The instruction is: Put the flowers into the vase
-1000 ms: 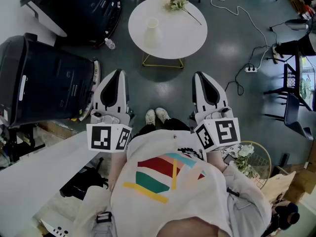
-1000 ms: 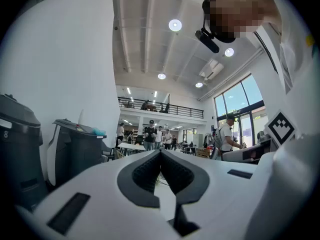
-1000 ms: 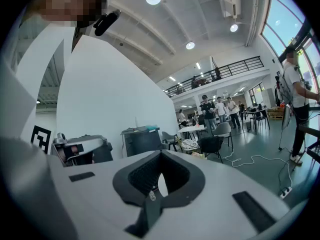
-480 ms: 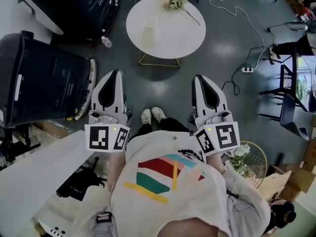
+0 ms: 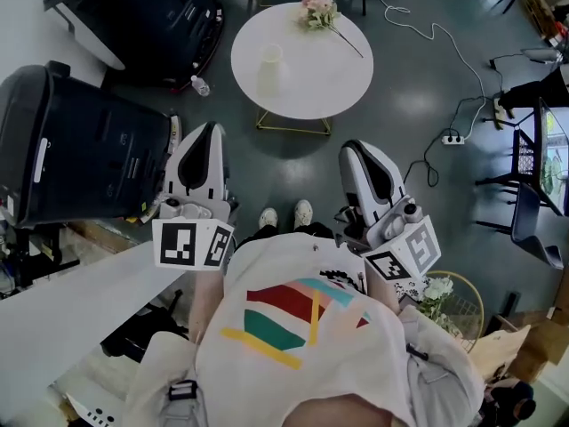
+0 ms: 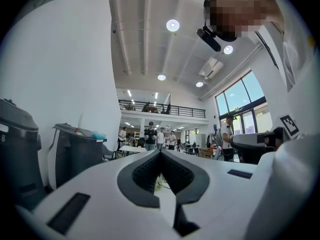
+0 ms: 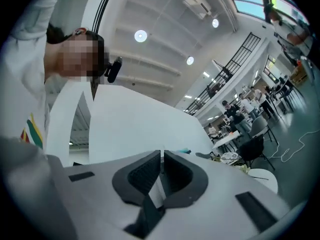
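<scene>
A round white table (image 5: 331,78) stands a few steps ahead of the person's feet in the head view. On it a white vase (image 5: 269,68) stands upright at the left. A bunch of pink and white flowers (image 5: 319,12) with a long stem lies at the far edge. Both grippers are held out in front of the body, well short of the table. My left gripper (image 5: 210,128) points level; its jaws meet at the tips (image 6: 160,152) with nothing in them. My right gripper (image 5: 355,147) is tilted and rolled, its jaws (image 7: 162,154) shut and empty.
Two large black bins (image 5: 80,149) (image 5: 142,16) stand to the left, with a bottle (image 5: 201,85) on the floor between them and the table. Cables and a power strip (image 5: 452,138) lie to the right, near dark chairs (image 5: 533,185). A wire basket (image 5: 462,314) with white flowers sits behind, to the right.
My right gripper has risen and rolled, its marker cube now turned to the right. My left gripper has barely shifted. Both stay shut.
</scene>
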{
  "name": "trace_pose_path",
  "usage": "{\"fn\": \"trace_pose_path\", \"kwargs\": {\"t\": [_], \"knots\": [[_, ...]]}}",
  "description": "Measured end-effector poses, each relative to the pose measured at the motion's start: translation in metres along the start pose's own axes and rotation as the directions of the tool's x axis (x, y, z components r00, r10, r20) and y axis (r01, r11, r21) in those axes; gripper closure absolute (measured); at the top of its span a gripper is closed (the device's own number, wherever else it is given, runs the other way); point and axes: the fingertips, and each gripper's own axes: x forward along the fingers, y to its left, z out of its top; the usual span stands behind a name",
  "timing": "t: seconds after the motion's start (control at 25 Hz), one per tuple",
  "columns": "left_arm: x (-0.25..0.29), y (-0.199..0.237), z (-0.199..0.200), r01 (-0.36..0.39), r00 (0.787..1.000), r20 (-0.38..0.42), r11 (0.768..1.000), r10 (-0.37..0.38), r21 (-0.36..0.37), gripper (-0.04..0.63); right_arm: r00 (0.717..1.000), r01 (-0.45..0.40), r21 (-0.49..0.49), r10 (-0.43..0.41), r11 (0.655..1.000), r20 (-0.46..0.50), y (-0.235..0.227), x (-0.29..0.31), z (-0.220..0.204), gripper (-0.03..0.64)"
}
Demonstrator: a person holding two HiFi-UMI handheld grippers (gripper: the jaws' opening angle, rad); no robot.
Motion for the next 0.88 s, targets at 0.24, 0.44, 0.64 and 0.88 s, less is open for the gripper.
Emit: {"fn": "trace_pose_path", "kwargs": {"t": [0.24, 0.44, 0.64, 0.88], "knots": [[0.023, -0.045, 0.024, 0.044, 0.996, 0.067, 0.993, -0.052, 0.112, 0.589, 0.999, 0.036, -0.077, -0.036, 0.996, 0.001, -0.033, -0.018, 0.002, 0.601], [0.043, -0.074, 0.029, 0.078, 0.994, 0.067, 0.981, -0.091, 0.18, 0.589, 0.995, 0.054, -0.277, -0.076, 0.959, -0.069, -0.043, -0.025, -0.007, 0.602], [0.063, -0.08, 0.033, 0.084, 0.989, 0.104, 0.977, -0.106, 0.194, 0.589, 0.993, 0.114, -0.203, -0.119, 0.972, -0.011, -0.064, -0.035, 0.003, 0.602], [0.102, -0.085, 0.017, 0.145, 0.98, 0.106, 0.973, -0.165, 0.178, 0.589, 0.967, 0.252, -0.181, -0.254, 0.951, 0.016, -0.103, -0.063, 0.009, 0.603]]}}
